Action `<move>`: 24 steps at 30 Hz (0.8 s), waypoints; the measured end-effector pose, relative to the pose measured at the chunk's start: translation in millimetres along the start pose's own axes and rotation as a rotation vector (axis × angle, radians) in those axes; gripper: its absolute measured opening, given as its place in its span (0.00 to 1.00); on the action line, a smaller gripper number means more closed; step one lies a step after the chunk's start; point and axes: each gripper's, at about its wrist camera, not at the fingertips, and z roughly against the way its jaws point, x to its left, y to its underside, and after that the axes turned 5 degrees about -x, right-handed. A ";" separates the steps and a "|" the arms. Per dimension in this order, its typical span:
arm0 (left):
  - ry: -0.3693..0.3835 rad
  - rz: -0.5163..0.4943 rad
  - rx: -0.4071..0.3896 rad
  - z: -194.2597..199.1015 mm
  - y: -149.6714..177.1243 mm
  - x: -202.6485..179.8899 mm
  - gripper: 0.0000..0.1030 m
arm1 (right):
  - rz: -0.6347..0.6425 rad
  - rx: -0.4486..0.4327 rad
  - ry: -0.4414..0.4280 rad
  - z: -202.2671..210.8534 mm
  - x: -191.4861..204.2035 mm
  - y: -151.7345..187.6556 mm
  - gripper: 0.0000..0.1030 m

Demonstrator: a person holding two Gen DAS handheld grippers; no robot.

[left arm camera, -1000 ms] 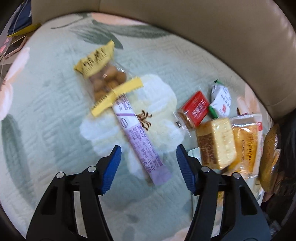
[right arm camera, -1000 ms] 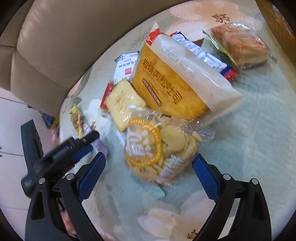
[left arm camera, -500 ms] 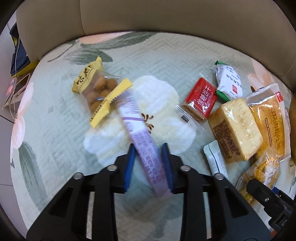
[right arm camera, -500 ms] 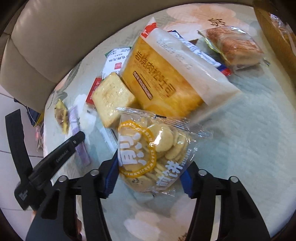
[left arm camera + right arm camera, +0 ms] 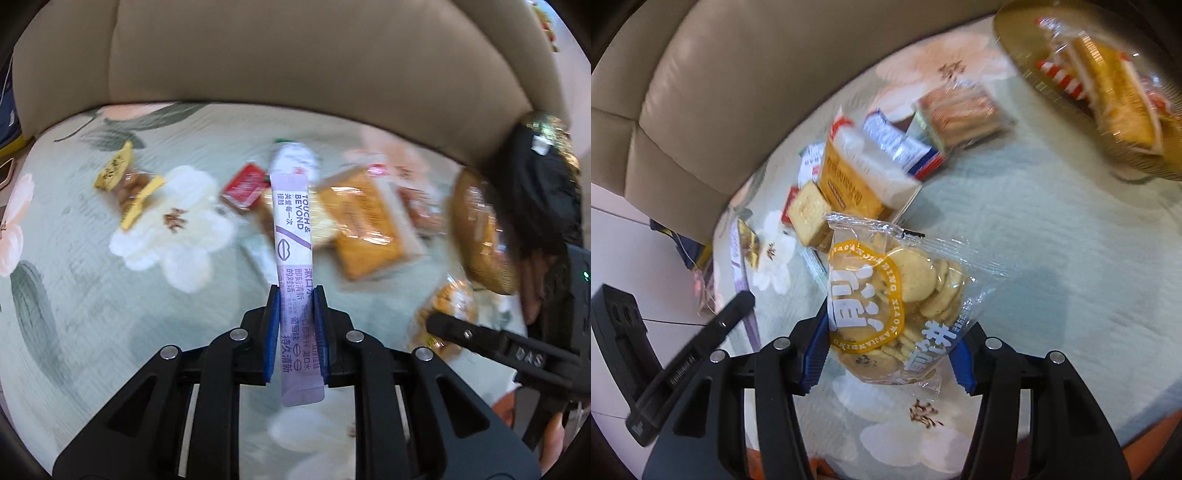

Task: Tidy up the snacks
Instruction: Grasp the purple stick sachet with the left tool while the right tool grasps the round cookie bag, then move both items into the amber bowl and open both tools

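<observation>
On a floral green cloth (image 5: 92,295), a purple sachet (image 5: 293,254) is clamped by the left gripper (image 5: 295,295) at frame centre; a biscuit bag (image 5: 897,306) is clamped by the right gripper (image 5: 890,350).

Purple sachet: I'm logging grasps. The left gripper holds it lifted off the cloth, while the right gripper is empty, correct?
Not quite. The right gripper is shut on the biscuit bag, as the right wrist view shows. The left gripper does hold the purple sachet lifted.

Home living room, beige leather sofa (image 5: 295,55), floral quilted cover (image 5: 110,295)
</observation>
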 end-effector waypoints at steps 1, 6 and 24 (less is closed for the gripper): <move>0.009 -0.004 -0.002 5.0 2.4 -5.1 0.16 | -0.003 -0.015 -0.003 10.6 -3.4 -3.0 0.53; 0.050 -0.065 -0.023 5.9 -5.9 -57.0 0.16 | -0.007 -0.108 0.010 70.5 -28.5 -28.9 0.53; 0.373 -0.232 0.001 -66.1 -84.5 -276.9 0.16 | -0.176 -0.369 0.168 177.5 -174.2 -147.5 0.53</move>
